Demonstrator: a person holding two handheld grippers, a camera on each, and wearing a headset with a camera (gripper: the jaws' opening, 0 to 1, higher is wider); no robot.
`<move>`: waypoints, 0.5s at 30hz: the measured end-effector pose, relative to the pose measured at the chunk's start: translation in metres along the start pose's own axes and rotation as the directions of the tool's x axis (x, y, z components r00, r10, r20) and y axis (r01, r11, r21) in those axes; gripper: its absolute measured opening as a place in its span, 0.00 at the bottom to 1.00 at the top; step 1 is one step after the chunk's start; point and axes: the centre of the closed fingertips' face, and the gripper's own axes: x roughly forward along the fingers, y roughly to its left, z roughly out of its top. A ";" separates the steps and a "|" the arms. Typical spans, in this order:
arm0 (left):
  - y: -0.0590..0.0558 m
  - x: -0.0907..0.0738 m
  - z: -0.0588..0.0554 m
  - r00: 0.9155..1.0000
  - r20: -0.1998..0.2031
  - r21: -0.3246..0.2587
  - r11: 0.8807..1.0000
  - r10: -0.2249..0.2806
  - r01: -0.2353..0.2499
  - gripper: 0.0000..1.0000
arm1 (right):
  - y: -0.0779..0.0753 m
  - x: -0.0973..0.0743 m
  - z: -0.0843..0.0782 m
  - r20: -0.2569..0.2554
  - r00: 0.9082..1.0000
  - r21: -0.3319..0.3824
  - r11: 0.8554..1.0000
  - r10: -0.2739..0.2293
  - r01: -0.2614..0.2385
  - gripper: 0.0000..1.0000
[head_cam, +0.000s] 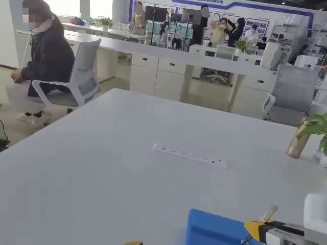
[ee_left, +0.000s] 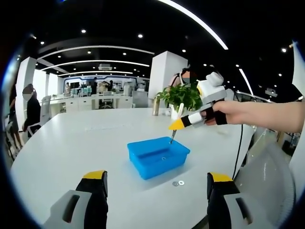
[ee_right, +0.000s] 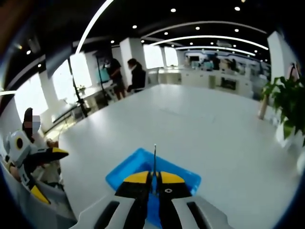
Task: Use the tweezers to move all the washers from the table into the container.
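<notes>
Two washers (ee_left: 178, 182) lie side by side on the white surface (ee_left: 71, 148), just below the near corner of the blue container (ee_left: 157, 155) in the left gripper view, close to it but not touching. A small ring-like speck shows on the container's floor; it is too small to say for sure that it is another washer. At the bottom of that view the left gripper (ee_left: 157, 179) has its yellow-tipped fingers (ee_left: 96, 177) wide apart, holding nothing. From the right of the same frame a hand (ee_left: 233, 112) brings in the right gripper (ee_left: 175, 125), which is tilted downward. The tweezers (ee_left: 172, 137) stick out of it, and their tips reach just inside the container's upper right rim. In the right gripper view the fingers are pressed together on the tweezers (ee_right: 154, 157), whose thin point rises in the centre of the frame above the container (ee_right: 125, 171). The left gripper (ee_right: 40, 155) shows at the far left edge. In the head view the container (head_cam: 214, 229) sits at the bottom edge, right of centre, with the right gripper (head_cam: 254, 230) beside it in the lower right corner. A white power strip (head_cam: 190, 154) lies mid-frame, a gold bottle (head_cam: 297, 140) and a plant (head_cam: 317, 127) stand at the right edge, and a person (head_cam: 48, 56) sits on a chair at upper left.
</notes>
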 end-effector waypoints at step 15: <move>0.002 0.000 0.000 1.000 -0.004 0.016 1.000 0.013 -0.013 0.86 | -0.001 0.005 -0.001 -0.010 0.999 0.058 0.998 0.033 -0.032 0.03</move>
